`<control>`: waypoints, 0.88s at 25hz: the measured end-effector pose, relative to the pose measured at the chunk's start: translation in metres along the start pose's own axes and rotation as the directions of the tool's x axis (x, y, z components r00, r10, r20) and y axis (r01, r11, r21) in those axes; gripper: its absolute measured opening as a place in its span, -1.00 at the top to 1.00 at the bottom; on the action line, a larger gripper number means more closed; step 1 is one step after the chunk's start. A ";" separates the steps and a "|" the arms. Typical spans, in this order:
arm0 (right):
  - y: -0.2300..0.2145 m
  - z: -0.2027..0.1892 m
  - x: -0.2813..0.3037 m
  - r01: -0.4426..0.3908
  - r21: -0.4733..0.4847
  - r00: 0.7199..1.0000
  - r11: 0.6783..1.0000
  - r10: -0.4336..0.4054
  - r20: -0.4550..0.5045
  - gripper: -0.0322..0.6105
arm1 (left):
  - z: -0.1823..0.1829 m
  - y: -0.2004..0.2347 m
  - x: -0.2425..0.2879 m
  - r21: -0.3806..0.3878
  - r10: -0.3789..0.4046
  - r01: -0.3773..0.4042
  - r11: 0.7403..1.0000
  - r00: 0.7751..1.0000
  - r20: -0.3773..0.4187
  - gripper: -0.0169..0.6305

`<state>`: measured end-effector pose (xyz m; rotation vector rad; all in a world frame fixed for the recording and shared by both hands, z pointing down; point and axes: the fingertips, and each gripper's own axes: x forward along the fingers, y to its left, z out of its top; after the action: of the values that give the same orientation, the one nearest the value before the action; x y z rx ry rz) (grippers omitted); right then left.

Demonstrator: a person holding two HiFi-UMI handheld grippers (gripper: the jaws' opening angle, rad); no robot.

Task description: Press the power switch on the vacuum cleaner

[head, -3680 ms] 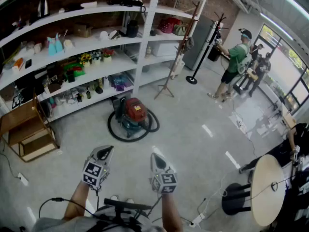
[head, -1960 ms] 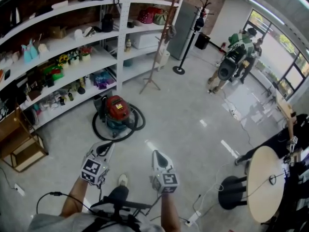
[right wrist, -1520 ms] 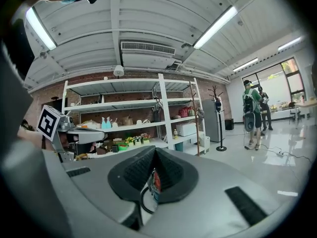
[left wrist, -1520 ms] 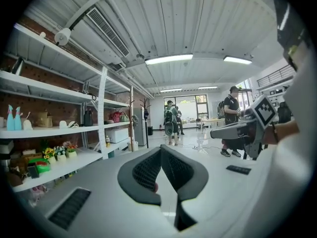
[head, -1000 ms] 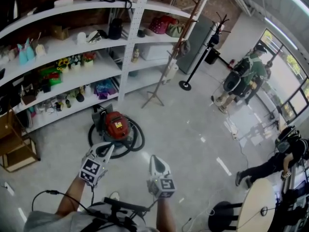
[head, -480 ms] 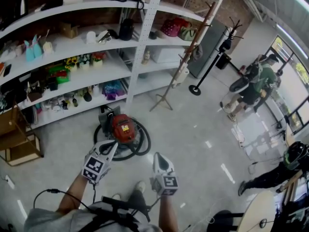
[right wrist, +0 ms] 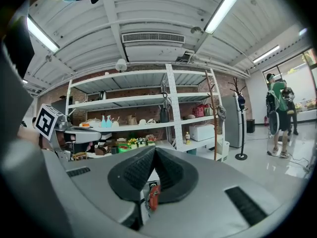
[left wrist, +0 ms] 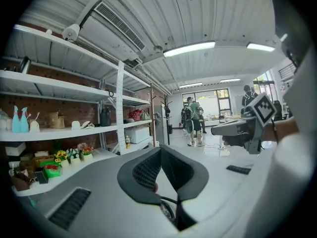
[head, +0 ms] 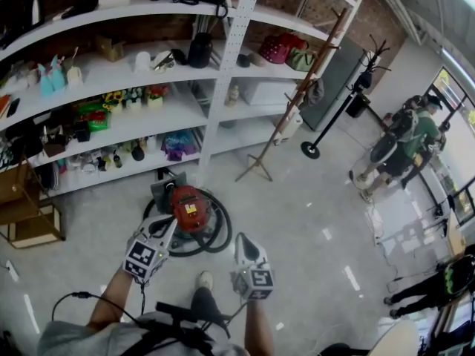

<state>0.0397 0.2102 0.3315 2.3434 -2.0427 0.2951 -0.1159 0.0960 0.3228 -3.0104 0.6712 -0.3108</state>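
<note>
at the far left a wooden crate [head: 33, 217] sits on the floor under the white shelving [head: 111, 76], well off to the left of both pairs of fingers. the left gripper [head: 168, 225] is held out in front of the person. its fingers [left wrist: 143, 175] are closed tip to tip with nothing between them – only floor and a bit of black hose [left wrist: 168, 207] show through the gap below the tips. the vacuum cleaner [head: 188, 202], red-topped with the hose coiled round it on the floor, lies just ahead of those fingertips and slightly to their right. in the head view the tips overlap the near edge of the coil, and contact cannot be judged. its power switch is too small to pick out. the right gripper [head: 241, 238] is beside the left, its fingers [right wrist: 134, 171] also pressed together and empty – the vacuum cleaner is ahead and to their left, a sliver of red showing beneath them. further right, well beyond the fingers, stand a wooden coat rack [head: 293, 106] and people [head: 404, 147].
</note>
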 end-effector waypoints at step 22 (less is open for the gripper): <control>-0.109 0.014 0.166 -0.291 0.000 0.950 0.957 0.289 -0.116 0.87 | 0.000 0.046 0.152 -0.033 0.263 -0.267 0.963 0.960 -0.093 0.93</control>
<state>0.1699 0.0616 0.3549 1.9599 -2.3182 0.4051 -0.0001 -0.0106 0.3474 -2.9113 1.0896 -0.4203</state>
